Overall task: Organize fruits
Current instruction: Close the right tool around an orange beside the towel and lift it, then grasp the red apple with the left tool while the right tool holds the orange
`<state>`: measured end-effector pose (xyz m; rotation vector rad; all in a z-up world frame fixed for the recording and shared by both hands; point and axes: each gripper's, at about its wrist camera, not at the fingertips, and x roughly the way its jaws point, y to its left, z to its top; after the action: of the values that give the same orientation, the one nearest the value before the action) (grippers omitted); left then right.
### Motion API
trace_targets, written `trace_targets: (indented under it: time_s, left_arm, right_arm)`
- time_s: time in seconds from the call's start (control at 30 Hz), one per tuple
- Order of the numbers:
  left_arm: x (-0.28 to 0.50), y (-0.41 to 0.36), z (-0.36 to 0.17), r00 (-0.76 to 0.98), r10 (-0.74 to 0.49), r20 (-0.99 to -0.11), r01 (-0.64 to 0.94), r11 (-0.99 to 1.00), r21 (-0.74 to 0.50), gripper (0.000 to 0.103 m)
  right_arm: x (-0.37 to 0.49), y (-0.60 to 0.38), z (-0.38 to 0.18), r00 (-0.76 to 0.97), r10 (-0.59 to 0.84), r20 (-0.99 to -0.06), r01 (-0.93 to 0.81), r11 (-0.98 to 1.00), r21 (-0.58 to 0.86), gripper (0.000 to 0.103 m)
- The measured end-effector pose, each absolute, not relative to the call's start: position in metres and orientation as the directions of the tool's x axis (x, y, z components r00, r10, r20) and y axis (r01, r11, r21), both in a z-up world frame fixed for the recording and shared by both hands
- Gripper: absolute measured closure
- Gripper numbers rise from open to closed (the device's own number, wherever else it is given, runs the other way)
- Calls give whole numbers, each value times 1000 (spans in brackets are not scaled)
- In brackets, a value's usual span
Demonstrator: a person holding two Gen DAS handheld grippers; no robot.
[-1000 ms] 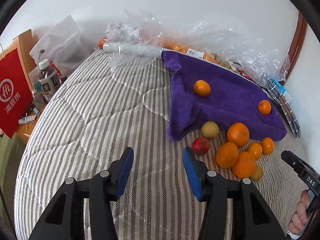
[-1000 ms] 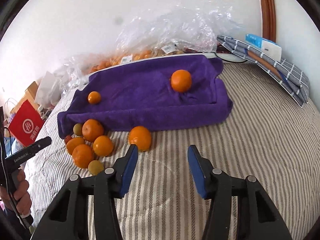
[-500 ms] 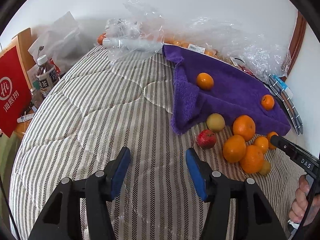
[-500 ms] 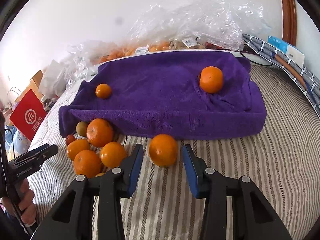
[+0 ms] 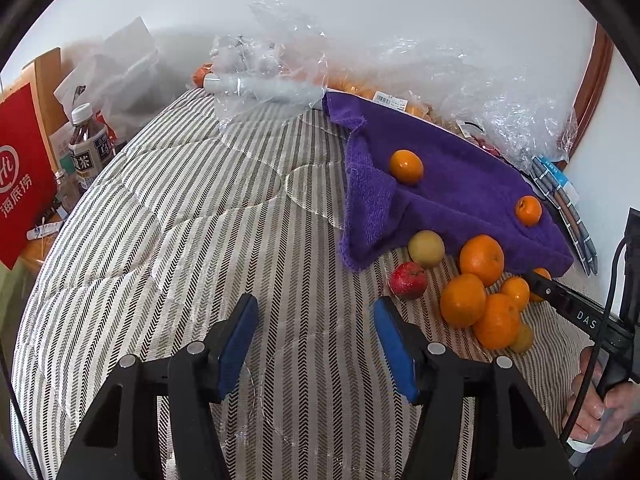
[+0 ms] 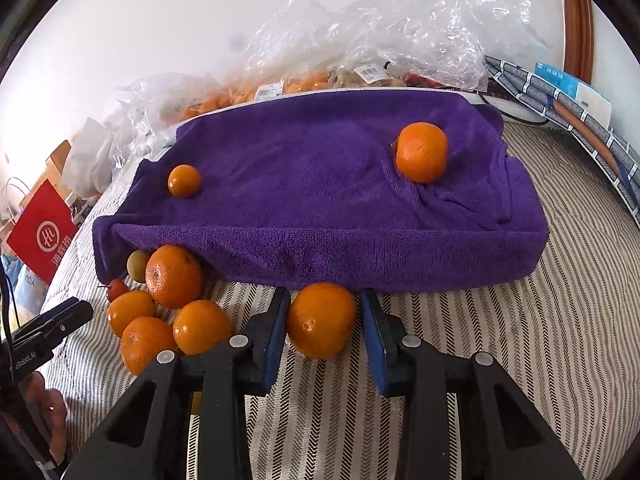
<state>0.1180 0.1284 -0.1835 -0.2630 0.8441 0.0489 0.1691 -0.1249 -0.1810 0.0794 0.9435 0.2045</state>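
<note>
A purple towel (image 6: 320,184) lies on the striped mattress, also in the left wrist view (image 5: 460,196). Two oranges rest on it, a big one (image 6: 422,152) and a small one (image 6: 184,181). My right gripper (image 6: 325,320) is open, its jaws on either side of a loose orange (image 6: 322,320) at the towel's front edge; a gap shows on the right side. A heap of oranges (image 6: 172,304), a red apple (image 5: 408,280) and a yellowish fruit (image 5: 426,243) lies left of it. My left gripper (image 5: 316,320) is open and empty over bare mattress, left of the heap.
Clear plastic bags of fruit (image 6: 380,52) line the wall behind the towel. A red paper bag (image 5: 20,172) and a drink bottle (image 5: 86,148) stand off the mattress's left edge. Striped folded cloth and a blue box (image 6: 576,96) lie at the right.
My right gripper has moved forward until its jaws straddle the loose orange. My left gripper has drifted slightly toward the fruit heap and stays open.
</note>
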Motion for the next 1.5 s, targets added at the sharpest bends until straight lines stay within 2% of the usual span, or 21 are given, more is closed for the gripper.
trace_targets:
  time_s: [0.13, 0.33, 0.67, 0.73, 0.87, 1.2, 1.27, 1.5]
  left_arm:
    - [116, 134, -184, 677, -95, -729, -144, 955, -259, 45]
    - [110, 141, -183, 701, -126, -702, -147, 938, -315, 51]
    - [111, 128, -176, 699, -177, -693, -81, 943, -322, 51]
    - [118, 120, -176, 670, -210, -712, -54, 943, -329, 51]
    - [131, 104, -176, 664, -189, -723, -42, 956, -289, 52]
    - [151, 77, -184, 651, -140, -746, -18, 980, -200, 70]
    - [152, 74, -184, 647, -150, -747, 1, 981, -196, 79]
    - [149, 87, -185, 657, -216, -722, 9, 960, -279, 80]
  right_arm:
    - [167, -128, -180, 579, 204, -789, -124, 979, 162, 70]
    - [148, -142, -171, 628, 171, -759, -91, 985, 146, 70]
    - [120, -181, -166, 652, 96, -753, -30, 994, 101, 70]
    - [117, -189, -166, 655, 102, -749, -25, 993, 114, 70]
    - [116, -200, -166, 655, 140, -743, -22, 986, 167, 70]
    - [123, -200, -173, 616, 186, -765, -42, 978, 204, 70]
    - [123, -202, -174, 615, 201, -762, -41, 974, 224, 70]
    - [121, -208, -174, 626, 206, -752, -19, 968, 248, 70]
